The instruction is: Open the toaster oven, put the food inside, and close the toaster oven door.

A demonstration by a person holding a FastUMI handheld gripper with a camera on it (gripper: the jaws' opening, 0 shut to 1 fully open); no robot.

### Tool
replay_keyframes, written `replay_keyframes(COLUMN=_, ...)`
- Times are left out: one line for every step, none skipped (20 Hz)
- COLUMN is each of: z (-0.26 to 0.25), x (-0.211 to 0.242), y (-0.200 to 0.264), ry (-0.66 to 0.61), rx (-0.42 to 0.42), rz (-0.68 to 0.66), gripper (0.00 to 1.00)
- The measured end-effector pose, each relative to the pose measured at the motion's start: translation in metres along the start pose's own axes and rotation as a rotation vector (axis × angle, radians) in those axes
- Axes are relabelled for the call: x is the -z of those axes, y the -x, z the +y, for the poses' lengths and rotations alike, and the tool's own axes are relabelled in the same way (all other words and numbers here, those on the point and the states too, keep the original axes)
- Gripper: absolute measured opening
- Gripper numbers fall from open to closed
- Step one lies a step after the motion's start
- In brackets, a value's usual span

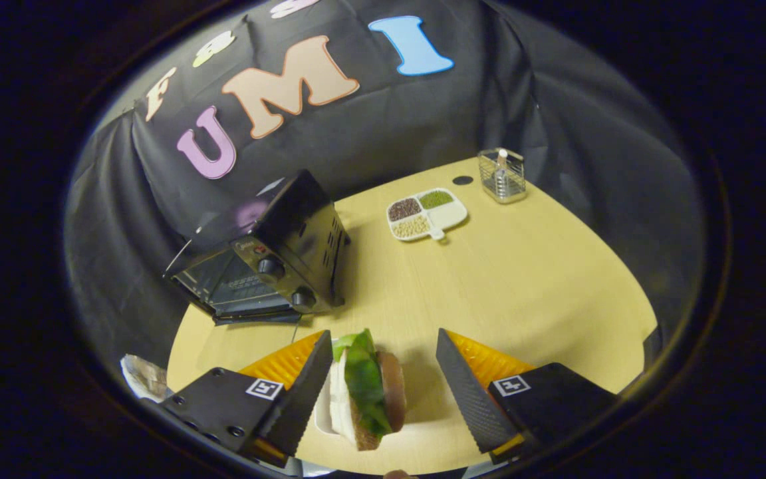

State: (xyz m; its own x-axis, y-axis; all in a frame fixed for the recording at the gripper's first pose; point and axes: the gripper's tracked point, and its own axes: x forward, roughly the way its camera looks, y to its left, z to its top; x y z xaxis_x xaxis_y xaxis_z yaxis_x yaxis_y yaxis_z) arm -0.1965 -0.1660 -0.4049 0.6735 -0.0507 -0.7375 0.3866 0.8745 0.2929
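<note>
step: reaching for the sandwich (366,392), as i read it; the oven (270,256) looks already opened, so i judge the first part of the task done and the food pickup in hand.

gripper: my gripper (383,392) is spread wide, fingers straddling the sandwich; the left finger sits just beside the bread, the right finger stands apart from it with bare table between. i am gripping nothing yet.

sandwich: it stands on edge between my fingers, white bread to the left, green leaf in the middle, a brown slice to the right. it seems to rest on a small white dish (323,412), mostly hidden by my left finger.

oven: it sits beyond my left finger, near the back cloth, its door (233,293) dropped down toward the table and the dark inside showing. the knobs face me on its right side.

table: a pale wooden top (522,286); a divided tray (426,213) of grains and a wire holder (501,174) stand well beyond, away from my path.

next move: i think i need to centre on the sandwich and close both fingers evenly on its flat sides, gently enough that the layers do not slide apart, then lift and swing left toward the open oven.

risk: a lopsided squeeze could tip it off the dish.
</note>
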Motion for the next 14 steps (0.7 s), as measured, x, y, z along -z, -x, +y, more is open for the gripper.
replay_keyframes(z=0.000, x=0.007, y=0.000, ry=-0.006, rx=-0.003, rz=0.010, gripper=0.98)
replay_keyframes(z=0.000, x=0.016, y=-0.001, ry=-0.015, rx=-0.004, rz=0.024, gripper=0.98)
replay_keyframes(z=0.001, x=0.024, y=-0.002, ry=-0.023, rx=-0.006, rz=0.038, gripper=0.98)
replay_keyframes(z=0.002, x=0.028, y=-0.001, ry=-0.030, rx=-0.008, rz=0.046, gripper=0.98)
replay_keyframes(z=0.003, x=0.032, y=0.000, ry=-0.036, rx=-0.013, rz=0.048, gripper=0.98)
replay_keyframes(z=0.006, x=0.036, y=0.000, ry=-0.037, rx=-0.017, rz=0.052, gripper=0.98)
replay_keyframes(z=0.007, x=0.039, y=-0.001, ry=-0.035, rx=-0.020, rz=0.055, gripper=0.98)
replay_keyframes(z=0.009, x=0.044, y=0.000, ry=-0.034, rx=-0.026, rz=0.068, gripper=0.93)
replay_keyframes(z=0.011, x=0.046, y=-0.001, ry=-0.036, rx=-0.033, rz=0.085, gripper=0.89)
replay_keyframes(z=0.011, x=0.051, y=-0.002, ry=-0.043, rx=-0.034, rz=0.099, gripper=0.84)
replay_keyframes(z=0.011, x=0.052, y=-0.005, ry=-0.048, rx=-0.030, rz=0.104, gripper=0.80)
replay_keyframes(z=0.014, x=0.052, y=-0.004, ry=-0.058, rx=-0.038, rz=0.105, gripper=0.75)
replay_keyframes(z=0.015, x=0.053, y=-0.005, ry=-0.058, rx=-0.040, rz=0.116, gripper=0.71)
replay_keyframes(z=0.018, x=0.053, y=-0.005, ry=-0.062, rx=-0.049, rz=0.120, gripper=0.66)
